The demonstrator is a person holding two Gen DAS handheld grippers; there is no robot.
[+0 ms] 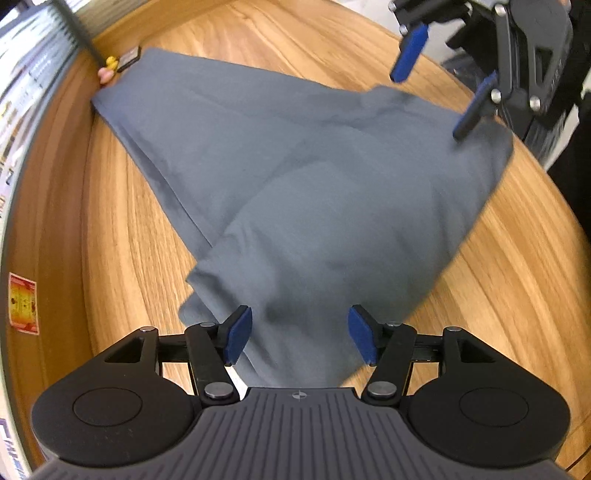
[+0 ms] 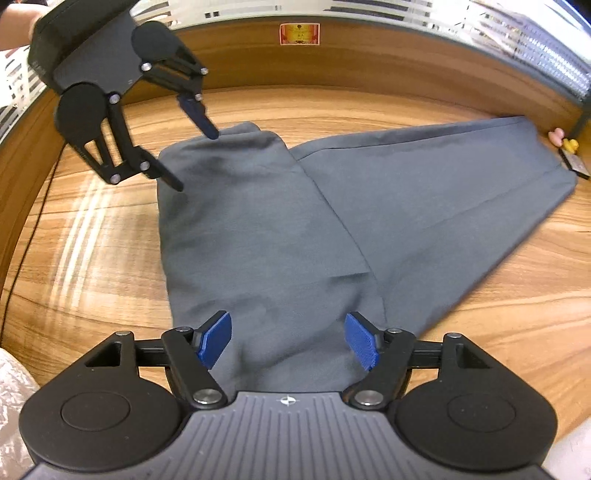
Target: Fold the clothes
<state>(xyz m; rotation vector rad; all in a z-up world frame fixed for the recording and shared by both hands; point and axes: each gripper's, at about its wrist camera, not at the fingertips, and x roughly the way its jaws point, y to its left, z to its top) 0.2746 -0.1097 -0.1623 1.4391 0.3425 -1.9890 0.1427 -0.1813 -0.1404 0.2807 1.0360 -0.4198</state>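
Observation:
A grey garment (image 1: 295,166) lies on the wooden table (image 1: 129,229), with one end folded back over the rest so a doubled layer (image 2: 240,221) lies over the long part (image 2: 443,192). In the left wrist view my left gripper (image 1: 300,338) is open, its blue pads wide apart over the near corner of the cloth. My right gripper (image 1: 439,86) hangs open above the garment's right corner. In the right wrist view my right gripper (image 2: 289,339) is open over the fold's near edge, and the left gripper (image 2: 194,160) is open at the far corner. Neither pinches the fabric.
A small yellow and pink toy (image 1: 109,68) and a flat dark object (image 1: 129,57) sit by the garment's far end. A raised wooden rim with a red sticker (image 2: 299,34) borders the table. A black cable (image 2: 37,206) runs along the left side.

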